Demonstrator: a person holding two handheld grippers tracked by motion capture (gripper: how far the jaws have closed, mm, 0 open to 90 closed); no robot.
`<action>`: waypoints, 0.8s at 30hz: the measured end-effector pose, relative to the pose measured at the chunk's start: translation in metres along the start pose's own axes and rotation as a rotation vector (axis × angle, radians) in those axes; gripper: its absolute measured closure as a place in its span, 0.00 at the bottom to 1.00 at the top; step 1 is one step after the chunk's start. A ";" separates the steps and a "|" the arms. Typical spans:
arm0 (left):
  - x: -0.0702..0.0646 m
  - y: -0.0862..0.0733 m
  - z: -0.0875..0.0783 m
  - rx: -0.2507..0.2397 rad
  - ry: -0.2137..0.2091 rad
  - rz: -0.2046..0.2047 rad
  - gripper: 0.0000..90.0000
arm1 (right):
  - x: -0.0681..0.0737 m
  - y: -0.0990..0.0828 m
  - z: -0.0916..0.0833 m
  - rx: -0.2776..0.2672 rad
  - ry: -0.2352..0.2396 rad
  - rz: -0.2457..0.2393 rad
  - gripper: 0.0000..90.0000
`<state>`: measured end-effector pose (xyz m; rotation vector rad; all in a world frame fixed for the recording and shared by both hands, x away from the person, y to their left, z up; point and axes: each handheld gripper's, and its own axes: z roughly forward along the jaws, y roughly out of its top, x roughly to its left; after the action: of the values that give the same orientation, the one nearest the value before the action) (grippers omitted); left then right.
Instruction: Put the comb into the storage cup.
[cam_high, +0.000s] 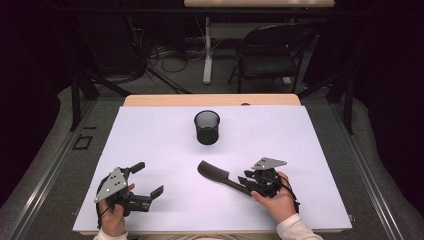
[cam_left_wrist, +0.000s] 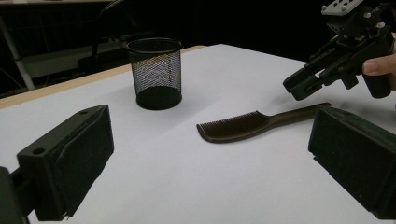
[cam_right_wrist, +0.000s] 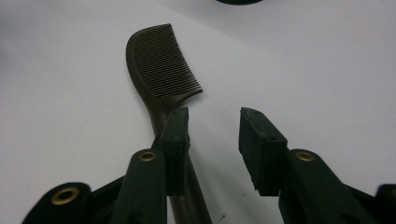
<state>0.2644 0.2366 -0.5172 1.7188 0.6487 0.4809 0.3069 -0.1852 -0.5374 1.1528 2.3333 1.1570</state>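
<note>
white table (cam_high: 150, 150) | dark room, chair (cam_high: 270, 52) | left gripper (cam_high: 145, 181) wide, empty | right gripper (cam_high: 248, 184) parted over comb (cam_high: 215, 175)

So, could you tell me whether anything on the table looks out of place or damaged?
Nothing stands out. The comb lies flat and whole on the table, the mesh cup stands upright, and nothing is spilled.

The comb (cam_right_wrist: 161, 65) is dark brown, with fine, even teeth making a ribbed pattern along 1 edge. The cup (cam_left_wrist: 156, 72) is black wire mesh with a solid black base. The table (cam_high: 150, 145) is plain white, with a light wood edge at the far side. Both grippers are black, the right gripper (cam_right_wrist: 212, 135) with brass-coloured rivets, the left gripper (cam_high: 142, 187) under a grey plate.
</note>
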 end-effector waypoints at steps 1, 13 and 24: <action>0.000 0.000 0.000 0.000 -0.001 0.000 0.01 | 0.000 0.000 0.000 -0.005 -0.001 -0.005 0.68; 0.001 0.000 0.001 0.005 -0.012 0.001 0.01 | 0.001 0.002 -0.002 -0.048 0.017 -0.032 0.46; 0.002 0.000 0.003 0.009 -0.015 0.001 0.01 | -0.002 0.005 -0.012 -0.101 0.016 -0.057 0.39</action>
<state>0.2674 0.2358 -0.5178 1.7294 0.6403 0.4666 0.3048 -0.1914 -0.5261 1.0388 2.2753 1.2527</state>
